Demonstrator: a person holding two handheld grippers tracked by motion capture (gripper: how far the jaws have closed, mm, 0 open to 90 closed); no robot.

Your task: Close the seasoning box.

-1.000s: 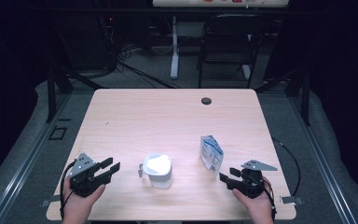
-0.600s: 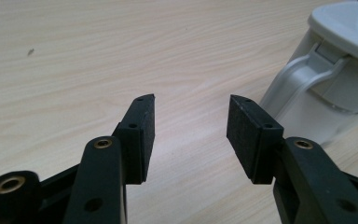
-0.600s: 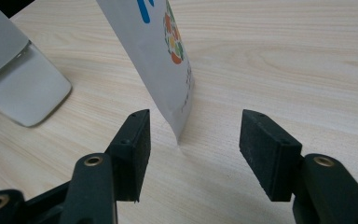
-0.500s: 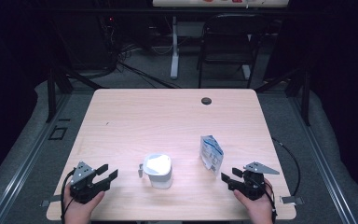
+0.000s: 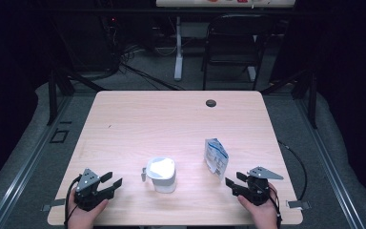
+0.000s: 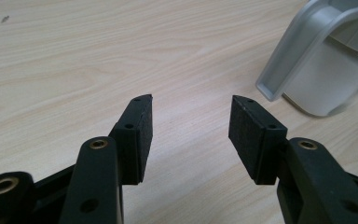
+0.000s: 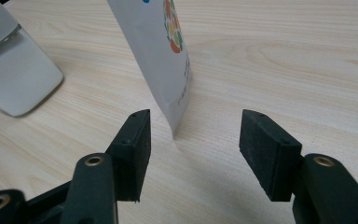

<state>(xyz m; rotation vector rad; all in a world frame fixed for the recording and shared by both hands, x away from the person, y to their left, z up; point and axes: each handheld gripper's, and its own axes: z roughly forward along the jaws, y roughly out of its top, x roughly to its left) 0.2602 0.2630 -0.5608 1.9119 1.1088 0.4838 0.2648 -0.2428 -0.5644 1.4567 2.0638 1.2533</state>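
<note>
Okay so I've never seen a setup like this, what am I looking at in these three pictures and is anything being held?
A person sits at a wooden table holding a hand-held gripper in each hand. The high view looks down from above: the left gripper sits near the front left corner, the right gripper near the front right. The other two pictures come from cameras riding on each gripper, looking along its black fingers. Between the grippers stand a white jug with a handle and a printed pouch. Both grippers are open and hold nothing; the left one's fingers have just been opening.
</note>
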